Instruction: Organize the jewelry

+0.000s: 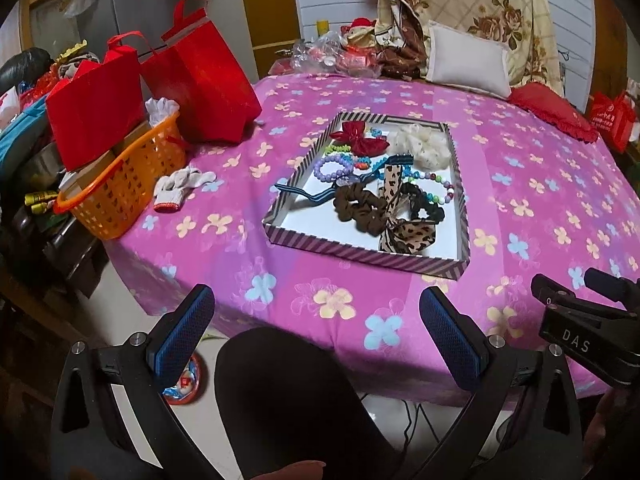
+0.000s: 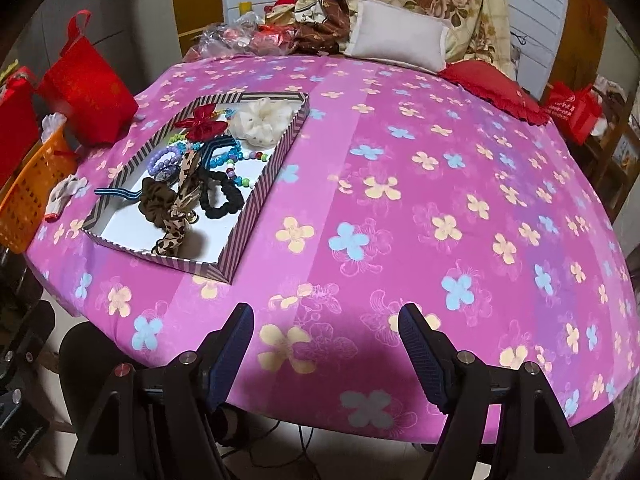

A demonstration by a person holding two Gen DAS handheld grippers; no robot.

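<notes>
Bed with pink flowered sheet (image 1: 360,92) (image 2: 400,152) as the supporting surface.
Lying directly on it: striped shallow box (image 1: 360,255) (image 2: 276,160) of hair accessories; red bag (image 1: 204,80) (image 2: 86,92); white glove (image 1: 180,186) (image 2: 64,192); white pillow (image 1: 466,58) (image 2: 398,42); red cushion (image 1: 556,112) (image 2: 496,90).

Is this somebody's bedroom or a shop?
Most likely a bedroom at home, not a shop. The striped box of hair ties sits on a bed with a pink flowered sheet, there is a white pillow at the far end, and a folded floral quilt behind it.
</notes>
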